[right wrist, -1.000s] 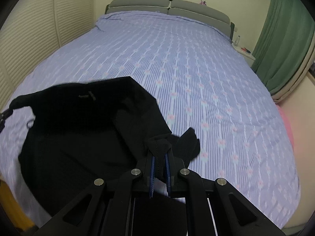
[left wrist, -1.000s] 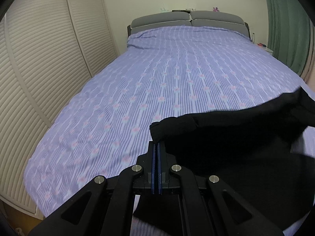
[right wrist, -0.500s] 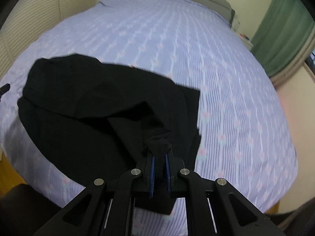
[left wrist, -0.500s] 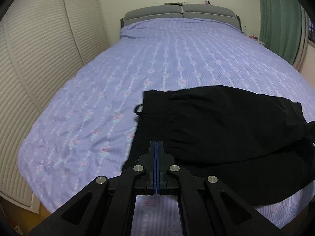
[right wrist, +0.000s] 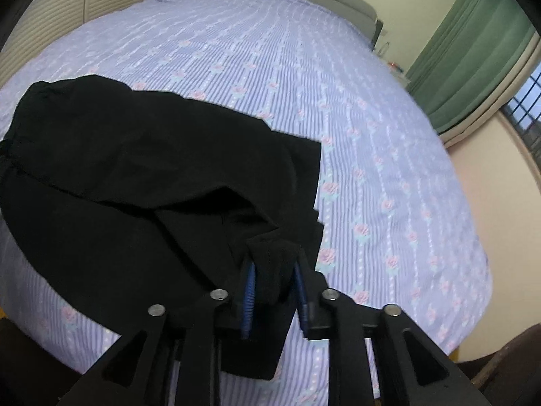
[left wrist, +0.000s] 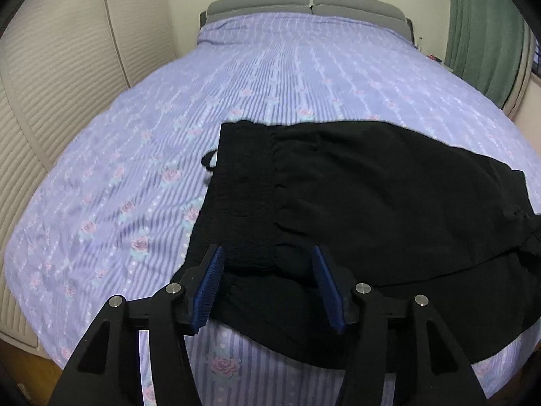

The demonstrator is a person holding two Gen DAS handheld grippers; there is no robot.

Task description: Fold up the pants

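Black and matte, the pants (left wrist: 372, 196) lie across the near end of the bed (left wrist: 287, 77), spread sideways along its foot edge, with the lower part of the cloth draping over that edge. I see the gathered waistband in my left view: it points toward the bed's left edge, with a ribbed, puckered band and a small loop of drawstring sticking out beside it. The fabric there lies in two layers, the upper one flat and fairly smooth, the lower one showing as a darker fold near the edge. In my right view the leg end runs toward the bed's right edge and stops at a straight hem, well short of that edge; a ridge of cloth crosses the middle where one layer is lapped over another.

My left gripper (left wrist: 268, 253) has its jaws opening, the blue pads standing apart on either side of the waistband's near corner, and they are not pressing on it. My right gripper (right wrist: 274, 264) has its jaws opening too, with a bunched tuft of the leg cloth sitting between the pads; the pads look just clear of it.

The sheet is lilac, striped, with small pink roses.
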